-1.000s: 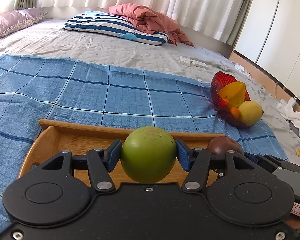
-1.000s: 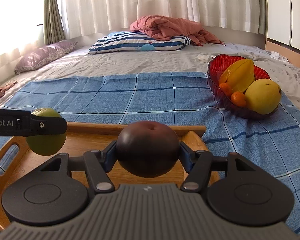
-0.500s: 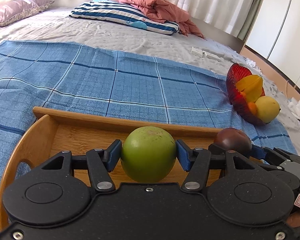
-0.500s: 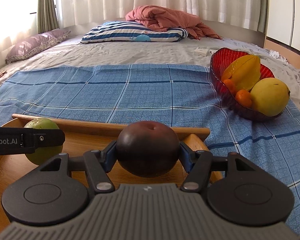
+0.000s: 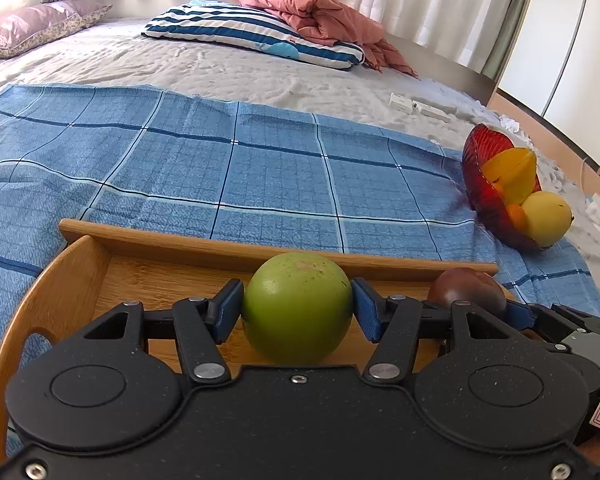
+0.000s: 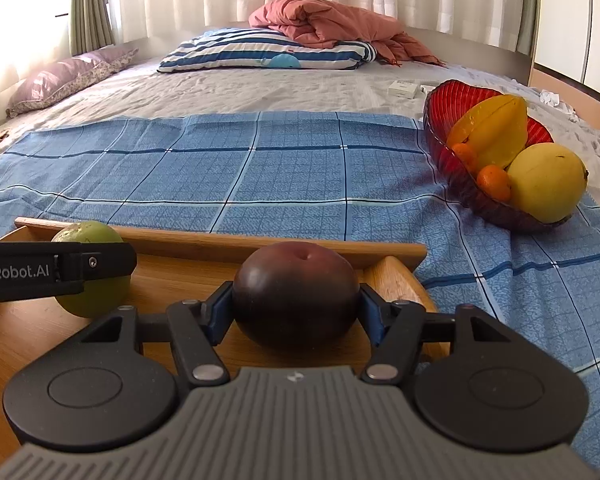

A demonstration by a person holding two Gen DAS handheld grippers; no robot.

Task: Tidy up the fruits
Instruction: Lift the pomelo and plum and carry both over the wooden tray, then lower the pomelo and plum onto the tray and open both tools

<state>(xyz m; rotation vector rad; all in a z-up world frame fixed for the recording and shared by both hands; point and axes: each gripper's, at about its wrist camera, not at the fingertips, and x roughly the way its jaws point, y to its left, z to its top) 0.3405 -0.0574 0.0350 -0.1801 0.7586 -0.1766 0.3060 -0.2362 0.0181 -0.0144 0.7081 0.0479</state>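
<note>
While the left tool (image 5: 298, 310) clamps a green fruit (image 5: 298, 308), the right tool (image 6: 296, 306) clamps a dark fruit (image 6: 296, 292); both hang over a tray (image 5: 160, 240). It sits on a blue cloth (image 5: 220, 168) on a bed (image 5: 204, 68).

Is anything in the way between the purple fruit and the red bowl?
Nothing visible on the cloth between them. The purple fruit sits clamped in the right tool over the wooden tray; only the tray's far rim and bare blue cloth lie before the red bowl.
</note>
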